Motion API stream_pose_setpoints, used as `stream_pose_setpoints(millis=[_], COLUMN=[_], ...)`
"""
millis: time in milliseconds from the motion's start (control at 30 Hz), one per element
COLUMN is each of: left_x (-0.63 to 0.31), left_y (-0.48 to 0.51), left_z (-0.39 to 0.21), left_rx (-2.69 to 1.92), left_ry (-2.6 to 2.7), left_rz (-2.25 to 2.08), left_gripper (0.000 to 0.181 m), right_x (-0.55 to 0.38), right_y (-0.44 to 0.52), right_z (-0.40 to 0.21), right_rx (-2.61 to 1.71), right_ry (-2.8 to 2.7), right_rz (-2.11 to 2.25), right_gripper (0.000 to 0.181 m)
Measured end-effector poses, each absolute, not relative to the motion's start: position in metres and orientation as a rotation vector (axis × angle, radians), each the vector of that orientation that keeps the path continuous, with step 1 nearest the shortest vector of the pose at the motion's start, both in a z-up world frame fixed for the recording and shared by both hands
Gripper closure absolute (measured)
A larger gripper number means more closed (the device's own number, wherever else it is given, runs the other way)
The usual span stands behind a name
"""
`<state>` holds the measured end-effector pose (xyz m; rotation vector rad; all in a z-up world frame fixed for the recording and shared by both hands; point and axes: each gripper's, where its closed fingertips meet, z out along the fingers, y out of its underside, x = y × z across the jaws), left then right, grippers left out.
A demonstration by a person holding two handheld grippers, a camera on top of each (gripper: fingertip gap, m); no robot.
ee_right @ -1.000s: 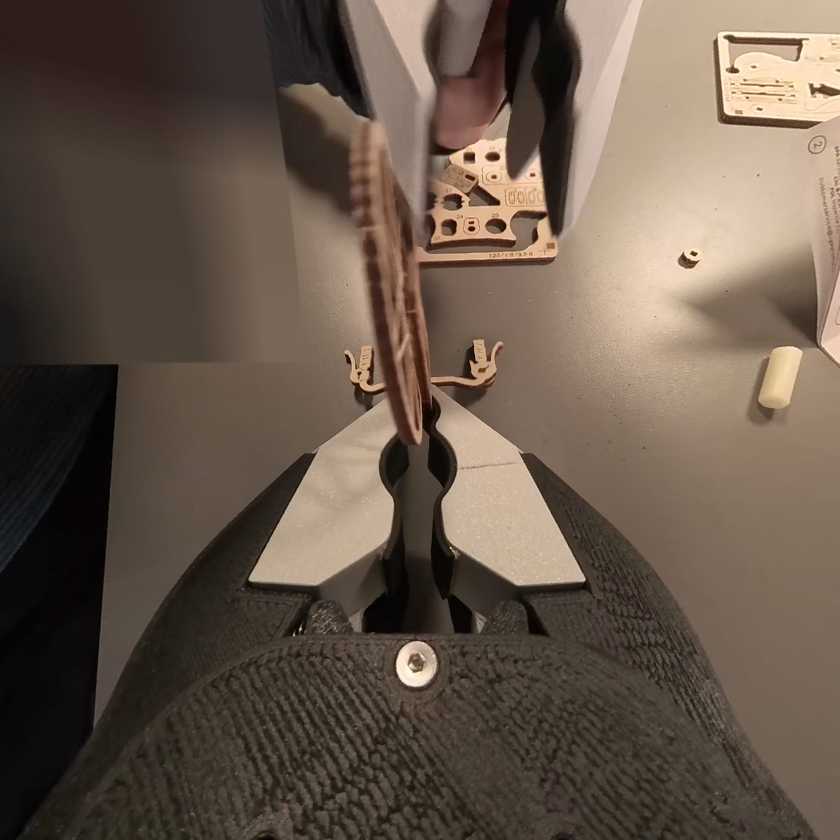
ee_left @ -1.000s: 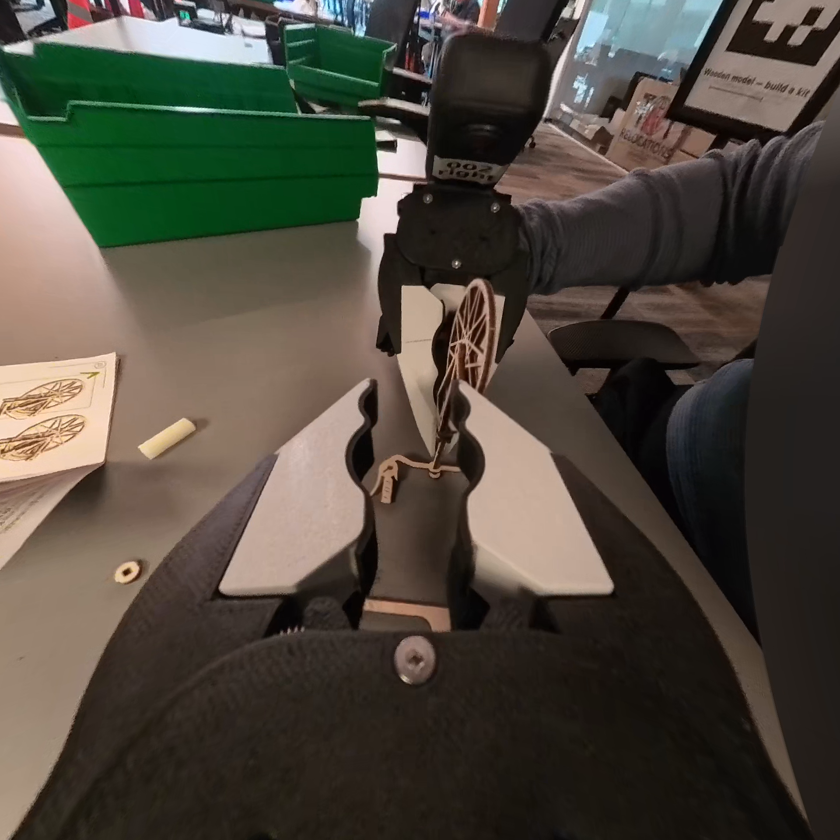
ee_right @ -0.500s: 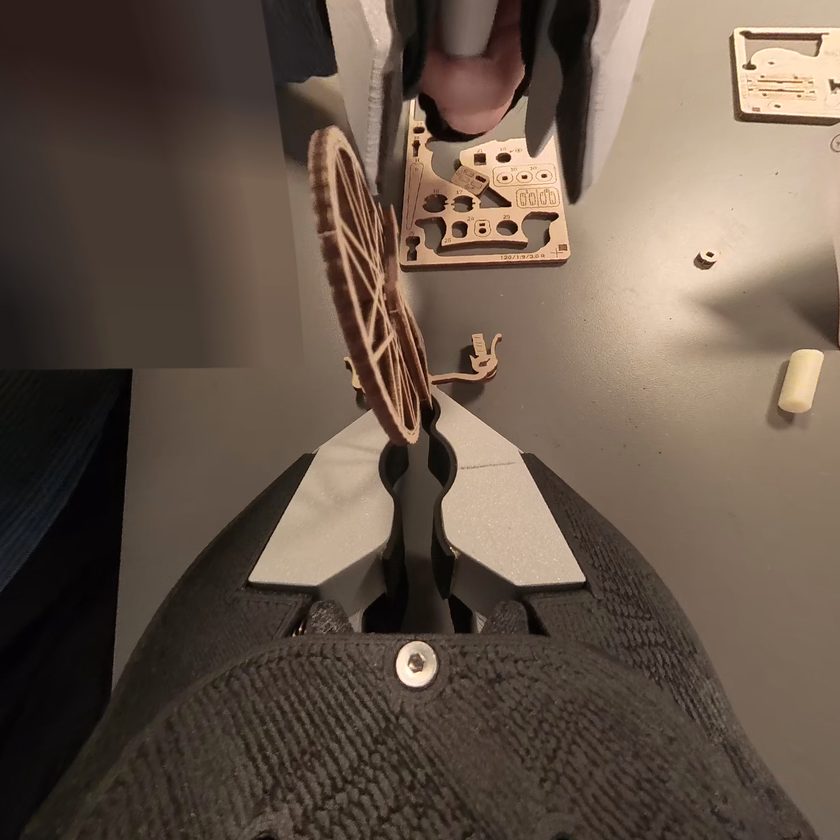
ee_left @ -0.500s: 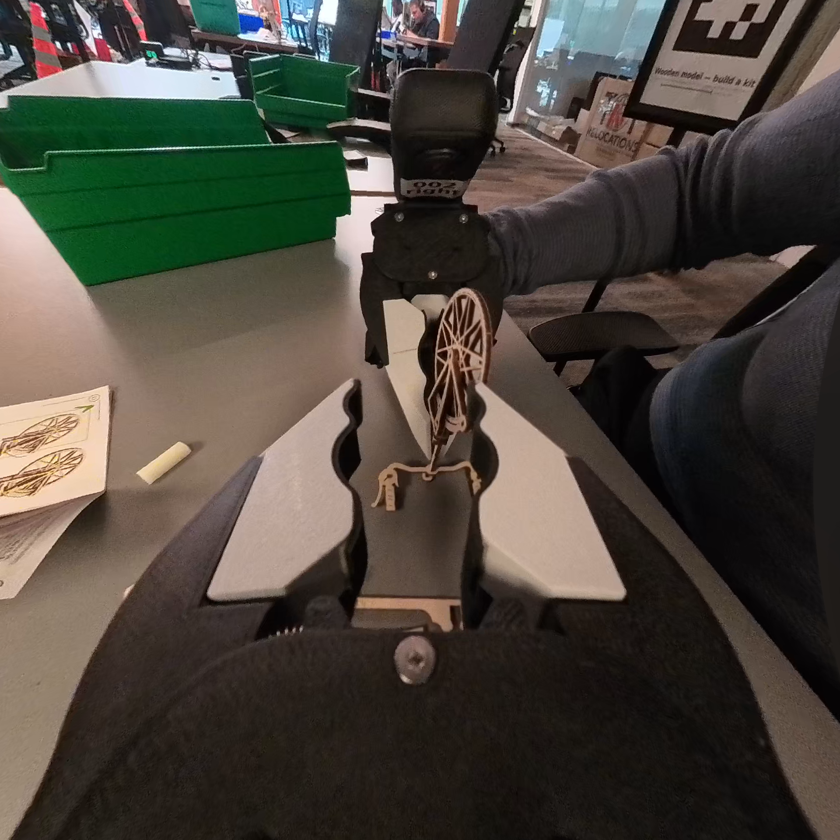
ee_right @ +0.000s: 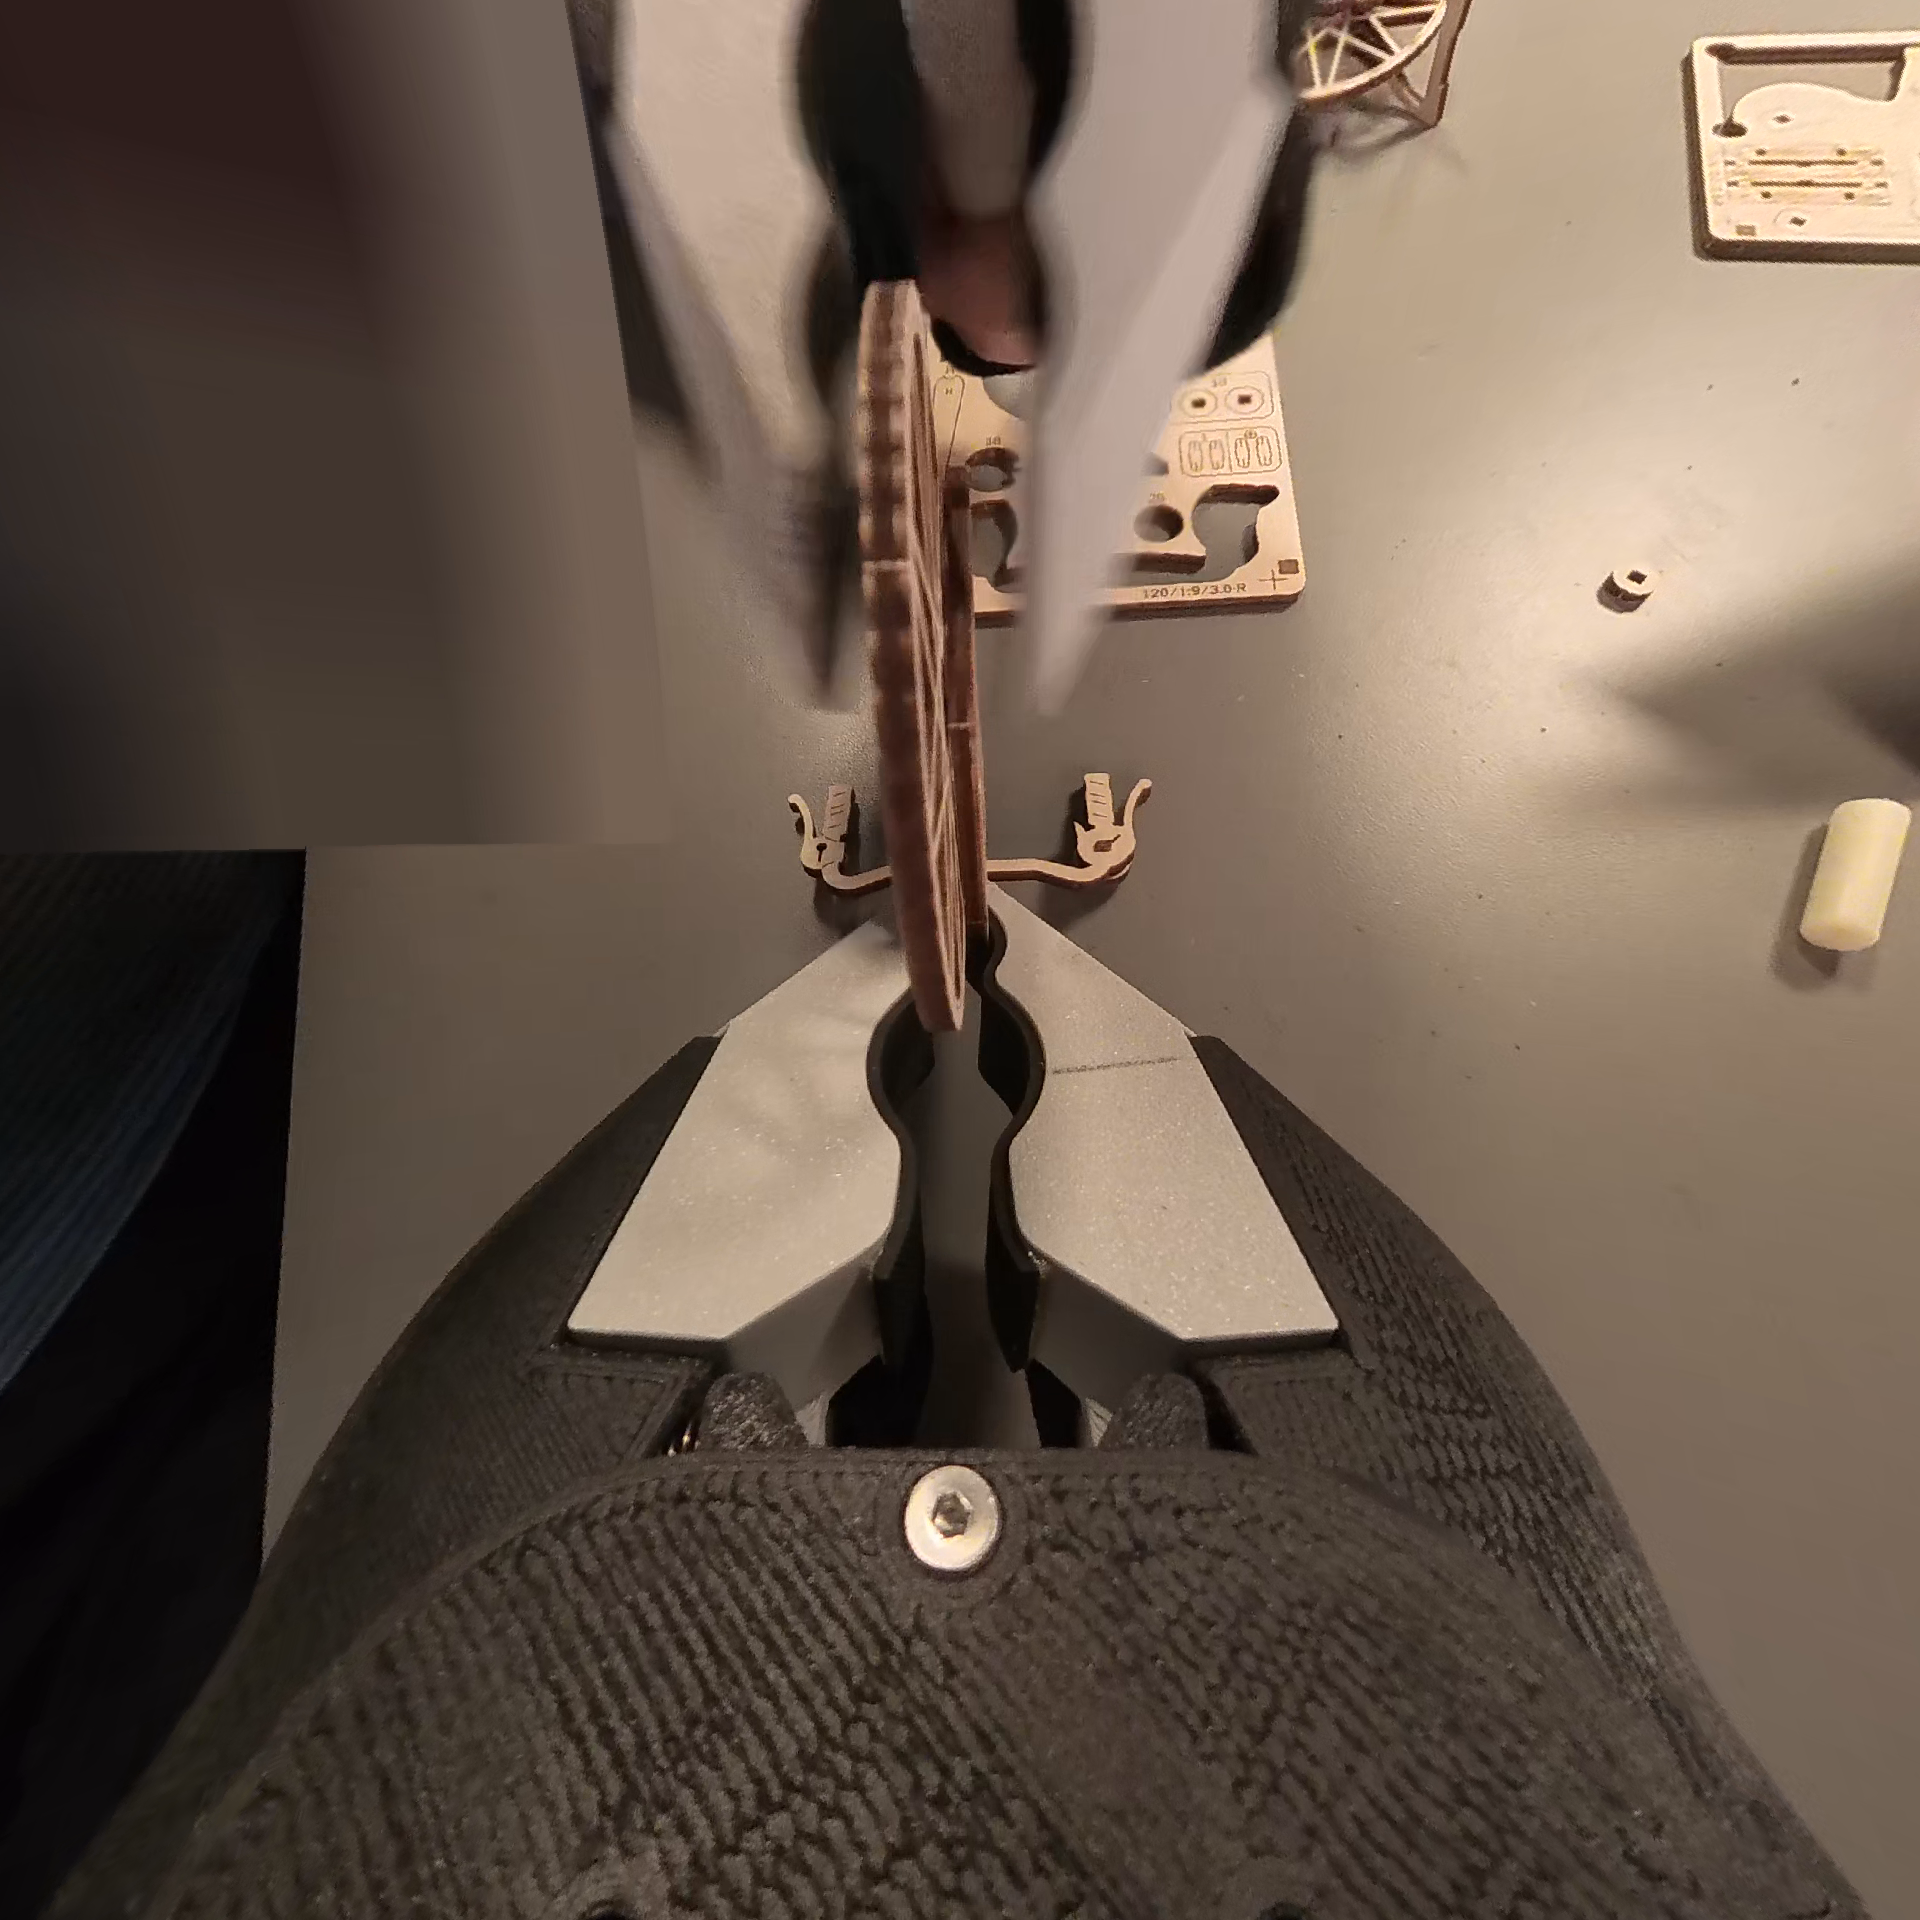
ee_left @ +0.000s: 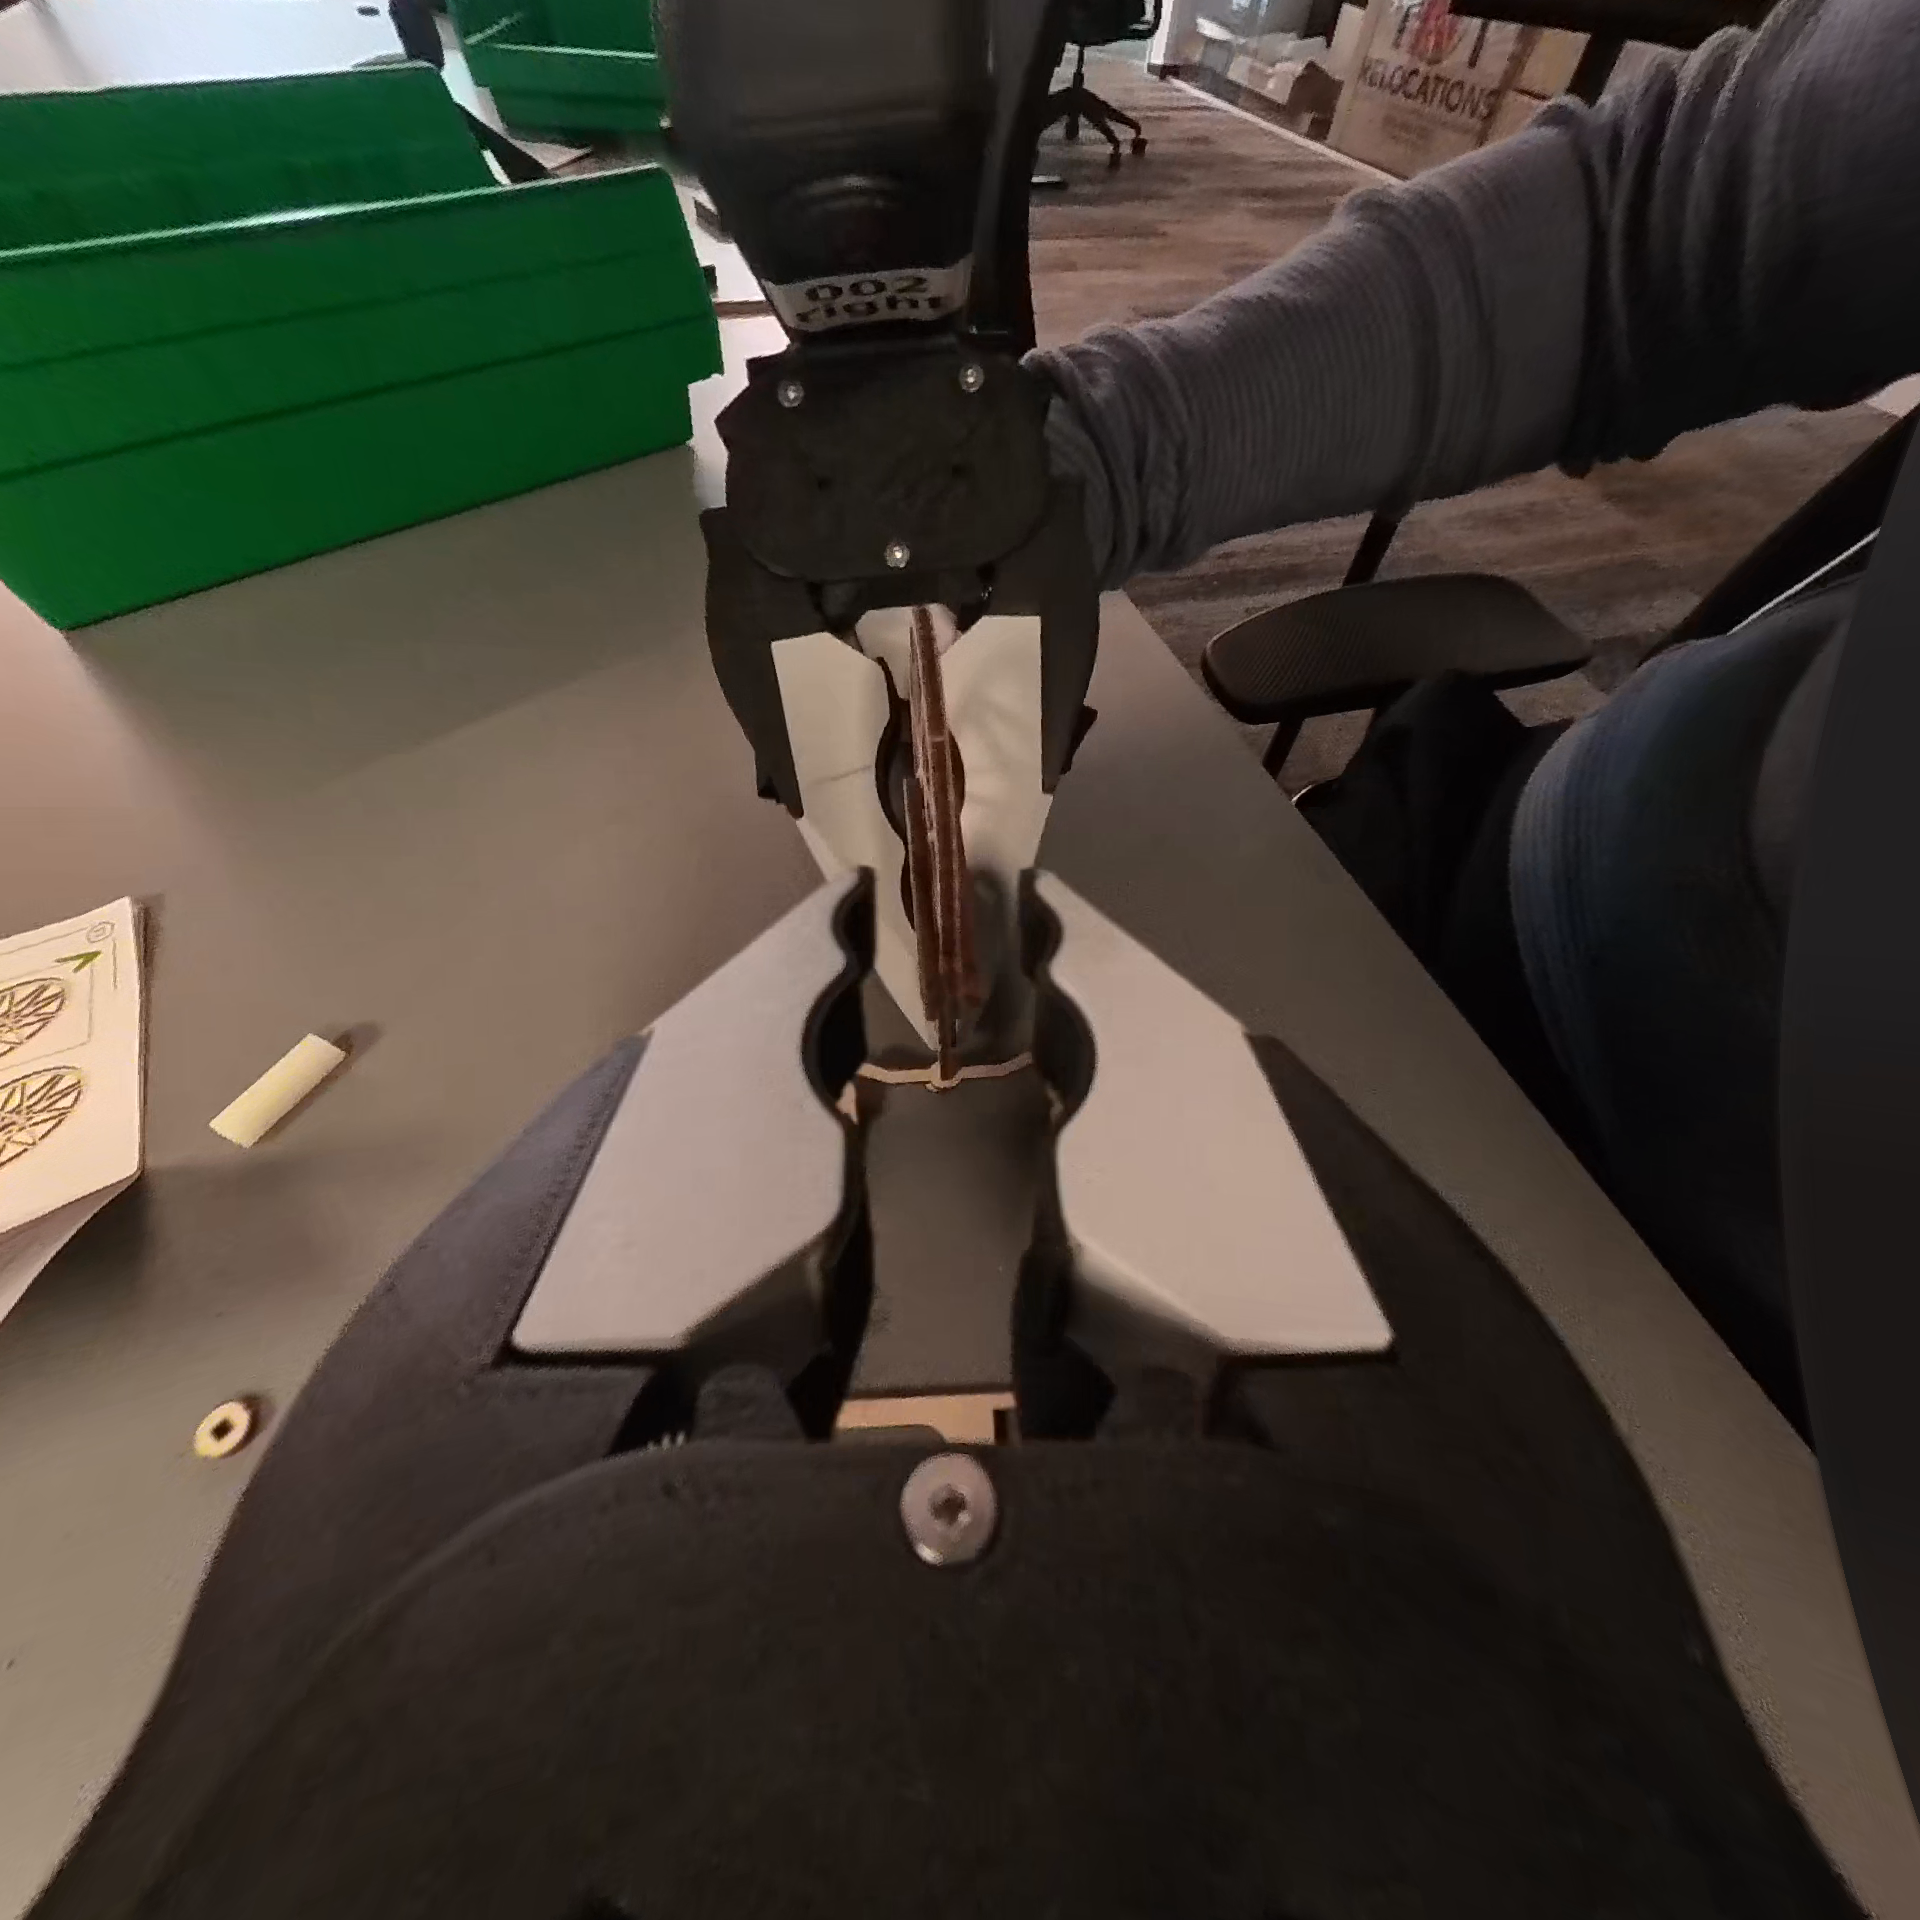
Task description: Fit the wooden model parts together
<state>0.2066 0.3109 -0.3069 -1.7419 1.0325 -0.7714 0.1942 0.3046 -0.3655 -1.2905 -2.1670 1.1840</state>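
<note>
Standing edge-on and nearly upright, the wooden wheel (ee_right: 928,665) is pinched at its lower rim between the tips of the right gripper (ee_right: 971,951), whose fingers (ee_right: 800,1132) are pressed close with only the thin disc between them. Below the wheel, a flat handlebar-shaped part (ee_right: 1081,844) is seen sticking out to both sides just past the fingertips; whether it is joined to the wheel cannot be told. The left gripper (ee_left: 940,971) is held facing the right one, its fingers (ee_left: 717,1132) spread apart, with the wheel's edge and the handlebar piece lying between and just beyond their tips, untouched by either finger. On the grey table (ee_right: 1455,831), a punched-out part sheet (ee_right: 1216,509), a cream cylinder (ee_right: 1855,886) and a small washer (ee_right: 1626,588) are seen apart from the grippers.
</note>
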Motion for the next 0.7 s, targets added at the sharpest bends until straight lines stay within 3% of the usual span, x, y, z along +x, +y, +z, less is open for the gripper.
stream_pose_setpoints(millis=[67, 267, 700], left_x=[0.206, 0.204, 0.205], left_y=[0.312, 0.314, 0.315], left_z=[-0.309, -0.307, -0.307], left_rx=[-1.751, -1.743, -1.742], left_ry=[1.024, 0.981, 0.957], left_rz=[-0.768, -0.822, -0.840], left_gripper=[0.172, 0.173, 0.173], right_x=[0.194, 0.188, 0.185], right_y=[0.304, 0.304, 0.301], right_z=[-0.365, -0.359, -0.360], right_rx=[-1.308, -1.357, -1.386], right_ry=[-2.163, -2.089, -2.095], right_rz=[1.198, 1.256, 1.275], right_gripper=[0.180, 0.165, 0.171])
